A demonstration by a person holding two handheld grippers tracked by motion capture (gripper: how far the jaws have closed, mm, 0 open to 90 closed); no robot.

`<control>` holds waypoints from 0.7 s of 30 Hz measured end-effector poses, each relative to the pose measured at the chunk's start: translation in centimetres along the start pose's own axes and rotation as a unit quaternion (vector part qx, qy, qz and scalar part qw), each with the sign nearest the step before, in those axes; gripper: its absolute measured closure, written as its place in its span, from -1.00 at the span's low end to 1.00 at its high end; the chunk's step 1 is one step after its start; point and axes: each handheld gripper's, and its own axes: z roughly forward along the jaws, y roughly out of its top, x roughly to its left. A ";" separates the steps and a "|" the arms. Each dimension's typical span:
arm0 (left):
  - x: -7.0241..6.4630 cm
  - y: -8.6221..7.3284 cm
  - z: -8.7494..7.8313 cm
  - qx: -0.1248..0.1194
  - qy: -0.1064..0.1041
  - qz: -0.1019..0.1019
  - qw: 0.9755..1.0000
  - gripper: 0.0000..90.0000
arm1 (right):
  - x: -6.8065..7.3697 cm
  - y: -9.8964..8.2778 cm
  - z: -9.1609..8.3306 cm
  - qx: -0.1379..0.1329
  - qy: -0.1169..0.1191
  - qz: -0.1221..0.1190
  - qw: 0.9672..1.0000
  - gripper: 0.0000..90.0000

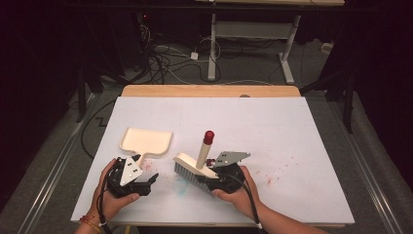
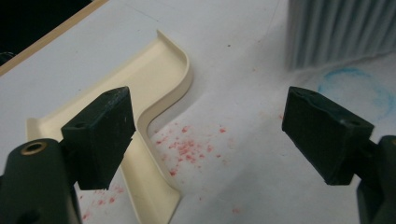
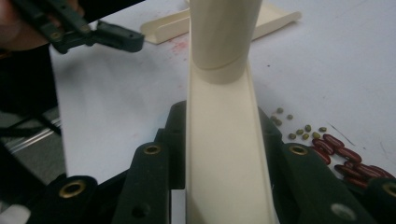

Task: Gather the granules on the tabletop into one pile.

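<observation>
right gripper (image 3: 224,186) tight on brush (image 3: 224,140); left gripper (image 2: 210,140) wide, empty

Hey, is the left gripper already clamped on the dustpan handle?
No, in the left gripper view the left gripper stands wide open above the table, with the dustpan handle lying beside one jaw, not pinched between them.
</observation>
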 end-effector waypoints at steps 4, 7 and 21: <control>-0.1 0.0 0.1 0.007 -0.004 0.005 1.000 -0.63 | -0.6 0.0 0.4 -0.005 -0.044 0.014 0.999 0.50; -0.3 0.0 0.3 0.013 -0.002 0.006 1.000 -0.63 | -1.9 -0.3 0.1 -0.004 -0.053 0.054 0.997 0.50; -0.8 0.1 0.5 0.024 -0.007 0.017 1.000 -0.63 | -4.9 -1.7 -3.1 -0.010 -0.107 0.094 0.990 0.50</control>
